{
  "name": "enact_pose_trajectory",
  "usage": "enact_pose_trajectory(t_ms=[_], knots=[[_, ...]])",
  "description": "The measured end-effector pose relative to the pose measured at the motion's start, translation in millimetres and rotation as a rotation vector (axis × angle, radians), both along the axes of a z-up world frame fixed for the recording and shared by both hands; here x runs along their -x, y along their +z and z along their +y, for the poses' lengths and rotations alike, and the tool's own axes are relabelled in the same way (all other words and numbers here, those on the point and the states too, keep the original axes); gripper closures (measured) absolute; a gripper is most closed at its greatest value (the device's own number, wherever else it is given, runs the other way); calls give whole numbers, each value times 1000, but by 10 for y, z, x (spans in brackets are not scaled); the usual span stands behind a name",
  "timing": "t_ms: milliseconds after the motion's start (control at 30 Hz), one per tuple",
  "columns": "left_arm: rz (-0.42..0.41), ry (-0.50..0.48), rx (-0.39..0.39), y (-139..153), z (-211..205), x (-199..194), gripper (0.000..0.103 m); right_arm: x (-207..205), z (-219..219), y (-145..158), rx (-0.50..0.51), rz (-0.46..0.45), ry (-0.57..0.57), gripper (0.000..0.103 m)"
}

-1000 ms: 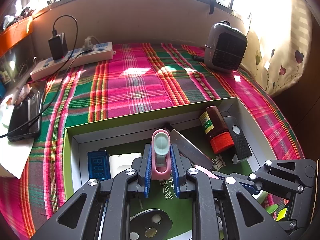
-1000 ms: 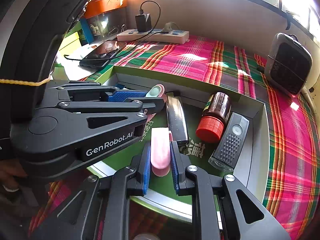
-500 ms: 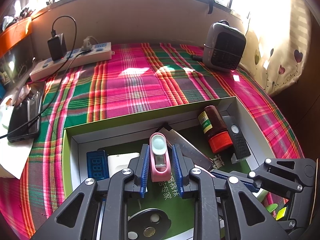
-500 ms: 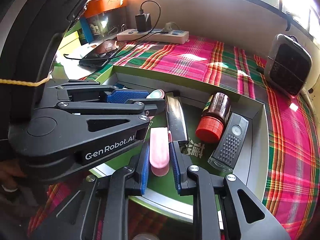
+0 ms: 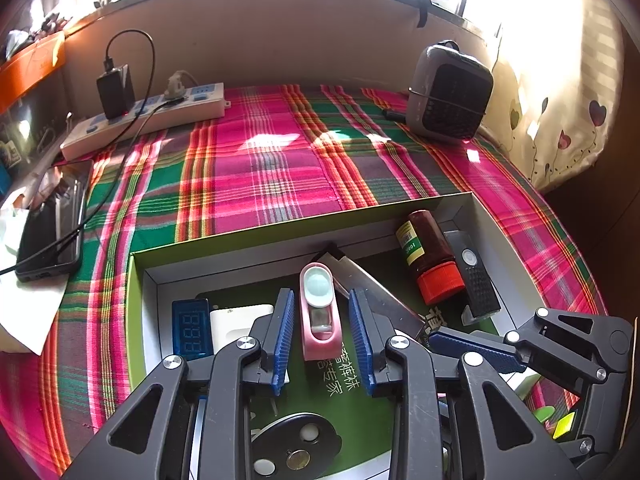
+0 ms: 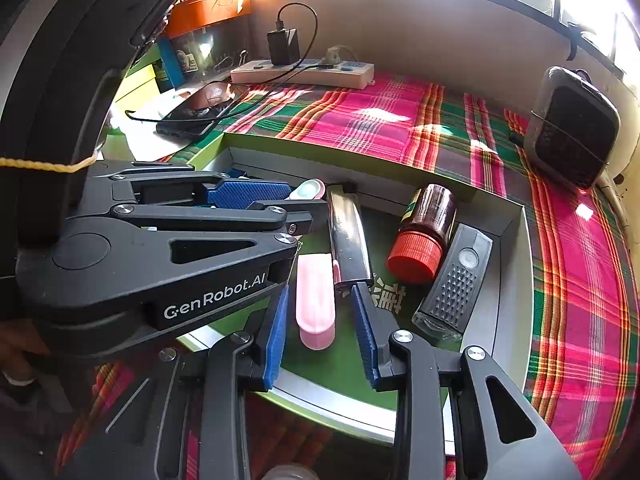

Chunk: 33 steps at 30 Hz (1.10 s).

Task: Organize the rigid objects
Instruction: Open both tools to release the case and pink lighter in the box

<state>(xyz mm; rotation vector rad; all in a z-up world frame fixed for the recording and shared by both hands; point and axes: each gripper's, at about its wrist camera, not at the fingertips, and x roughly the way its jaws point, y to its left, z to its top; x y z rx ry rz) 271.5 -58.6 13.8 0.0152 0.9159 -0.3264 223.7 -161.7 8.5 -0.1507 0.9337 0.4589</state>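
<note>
Pink plastic, two pieces, both lying on the green floor of the shallow box point(image 5: 256, 240) on the plaid-covered tabletop point(image 5: 280, 160).

Item one: pink device point(image 5: 318, 312) with a pale round window at its far end, lying between the fingers of the left gripper point(image 5: 322, 338). The fingers are opening; the blue pads stand clear of both sides, so nothing is held.

Item two: pink cap point(image 6: 315, 302), a plain rounded sleeve, lying between the fingers of the right gripper point(image 6: 322, 330), just beside a glossy black bar point(image 6: 348, 240). These fingers are also opening, with a gap on each side of the cap.

Handling, as judged: both pieces look light, stiff and smooth, likely to slip under a shallow pinch. Best taken across the long flat sides at mid-length, pads square to the body. The window end of the device looks the more delicate; avoid pressing there.

Neighbours in the box: brown bottle point(image 6: 426, 228) with red cap, lying on its side; black remote point(image 6: 456, 284); blue digit display point(image 5: 191, 330).
</note>
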Motion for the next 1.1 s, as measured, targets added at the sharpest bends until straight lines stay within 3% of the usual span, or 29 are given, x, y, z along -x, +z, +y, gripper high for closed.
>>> enact_pose_trajectory(t_ms=[167,467,900,1100], knots=[[2,0,5,4,-4,27,74,10,-22,15,-7,-5,-6,64],[-7,1,12,59,9,72,67,41,-42,31,-8,-9,-15,63],[-40,45,-36,146,49,207,64,136,-102,78,-19,-24,-35,62],[-42,61,-20,190,111,301,64,199,-142,99,-26,-23,-61,61]])
